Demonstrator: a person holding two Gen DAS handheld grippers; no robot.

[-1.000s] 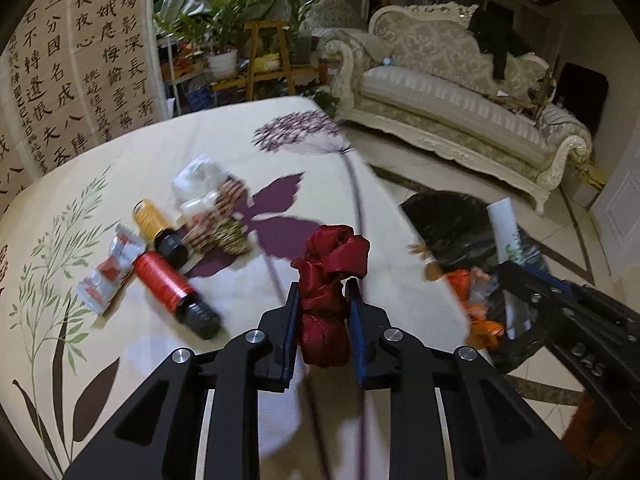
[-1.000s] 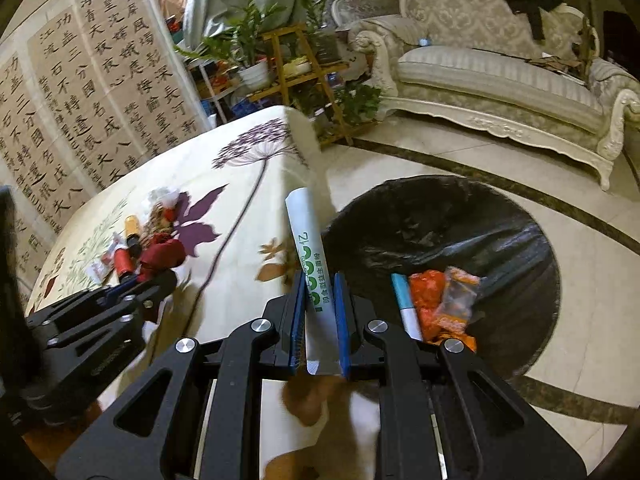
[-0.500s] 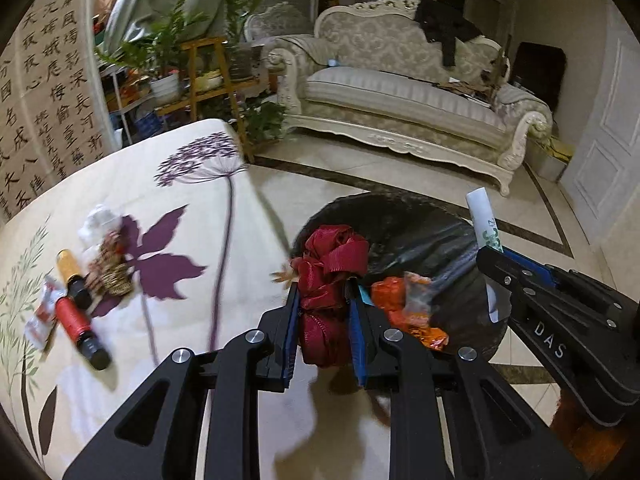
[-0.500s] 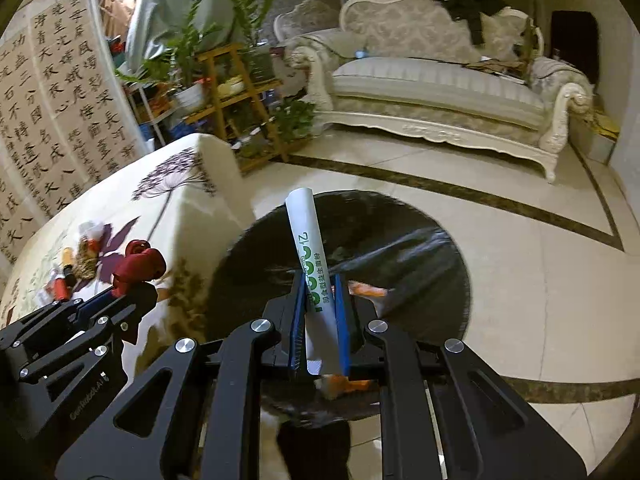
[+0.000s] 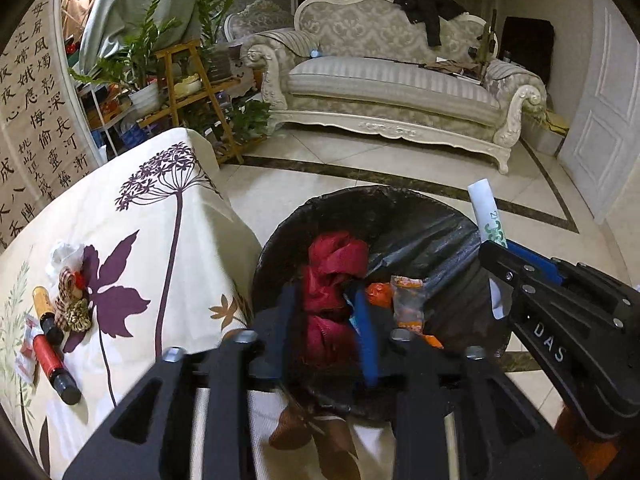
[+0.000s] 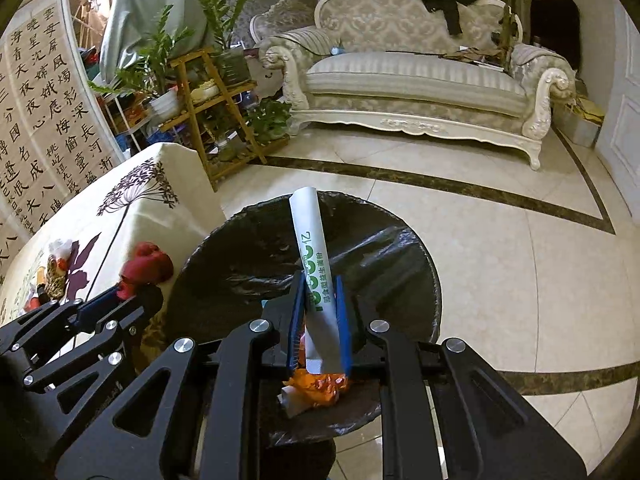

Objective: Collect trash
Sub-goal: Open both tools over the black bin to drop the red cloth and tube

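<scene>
My left gripper hangs over the black-lined trash bin; its jaws have spread apart, and the crumpled red ribbon sits blurred between them, loose. My right gripper is shut on a white paper tube with green print, upright over the same bin. Orange wrappers lie in the bin. On the table remain a red bottle, an orange bottle, a patterned ribbon, a white wad and a sachet.
The bin stands on a tiled floor right beside the table's cloth-draped corner. A cream sofa and a wooden plant stand stand farther back. A calligraphy screen is behind the table.
Both grippers moved from the table side to above the bin. The left gripper's jaws have opened around the red ribbon. The right still grips the tube.
</scene>
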